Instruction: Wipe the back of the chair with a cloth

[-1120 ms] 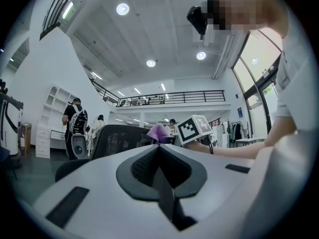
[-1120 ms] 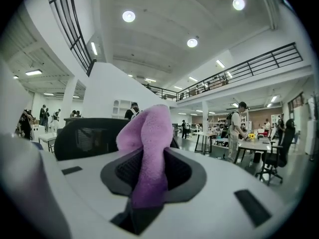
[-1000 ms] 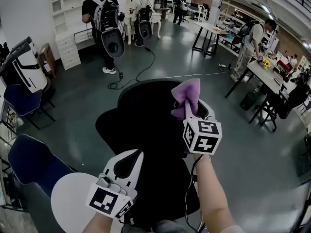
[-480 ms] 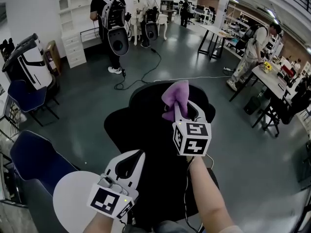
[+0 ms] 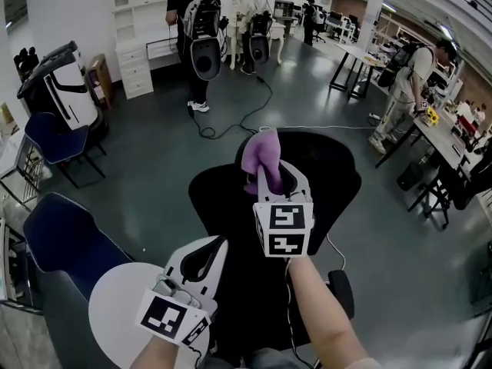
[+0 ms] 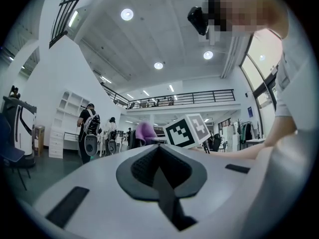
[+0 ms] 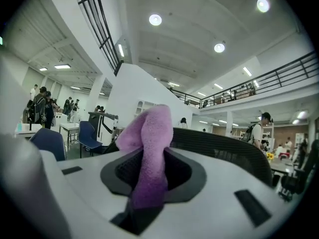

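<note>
Cloth (image 5: 261, 154): purple, bunched, clamped between the jaws of the right gripper (image 5: 263, 177); the free end stands up past the jaw tips. In the right gripper view the cloth (image 7: 149, 148) fills the slot between the jaws and rises as a soft fold. Chair back (image 5: 327, 164): black mesh, just ahead of and below the right gripper, spreading mostly to its right. In the right gripper view its curved top edge (image 7: 219, 143) runs behind the cloth and off to the right. Cannot tell whether cloth and mesh touch. Left gripper (image 5: 221, 241): behind and to the left of the right one, nearer the person, over the near edge of the chair. Jaws closed together with nothing between them, confirmed in the left gripper view (image 6: 159, 151). Left of the left gripper: white round table (image 5: 115, 306), then a blue chair (image 5: 61, 244). Far ahead of both grippers: a black cable (image 5: 231, 121) on the grey floor and people wearing backpacks (image 5: 196, 21).
</note>
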`<state>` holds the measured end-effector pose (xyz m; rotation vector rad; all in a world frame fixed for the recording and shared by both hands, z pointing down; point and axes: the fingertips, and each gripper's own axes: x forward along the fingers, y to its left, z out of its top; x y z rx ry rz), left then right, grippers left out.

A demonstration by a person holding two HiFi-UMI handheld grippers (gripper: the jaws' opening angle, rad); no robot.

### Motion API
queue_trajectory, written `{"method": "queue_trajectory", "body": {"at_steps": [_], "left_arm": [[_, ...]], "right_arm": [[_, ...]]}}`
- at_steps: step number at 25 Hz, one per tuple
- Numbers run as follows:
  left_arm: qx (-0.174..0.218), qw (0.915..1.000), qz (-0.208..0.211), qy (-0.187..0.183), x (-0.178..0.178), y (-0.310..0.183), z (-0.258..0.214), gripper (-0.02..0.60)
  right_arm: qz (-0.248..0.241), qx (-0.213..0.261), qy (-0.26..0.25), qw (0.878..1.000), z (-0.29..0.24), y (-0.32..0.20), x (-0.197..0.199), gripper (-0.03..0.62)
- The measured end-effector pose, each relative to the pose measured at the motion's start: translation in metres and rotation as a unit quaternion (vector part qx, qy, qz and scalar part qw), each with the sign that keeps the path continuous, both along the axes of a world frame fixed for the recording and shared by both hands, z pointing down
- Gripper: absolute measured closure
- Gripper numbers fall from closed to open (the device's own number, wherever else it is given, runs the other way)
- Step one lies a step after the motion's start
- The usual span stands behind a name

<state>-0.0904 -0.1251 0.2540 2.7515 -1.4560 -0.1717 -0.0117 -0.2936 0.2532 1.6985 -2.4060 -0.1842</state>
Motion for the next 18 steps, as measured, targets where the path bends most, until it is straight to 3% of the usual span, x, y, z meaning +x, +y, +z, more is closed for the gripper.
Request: {"method": "queue_trajectory", "body": {"at_steps": [6, 18], "left_arm": [[-0.006, 1.0, -0.003, 0.001, -0.003, 0.0, 0.006, 0.571], [-0.021, 0.9997, -0.007, -0.006, -0.003, 0.005, 0.018, 0.571]], "right_arm": [[-0.005, 0.007, 0.007, 1.0, 0.019, 0.011, -0.004, 0.488], [-0.014, -0.044, -0.007, 0.999, 0.078, 0.017, -0.008, 0.488]]}}
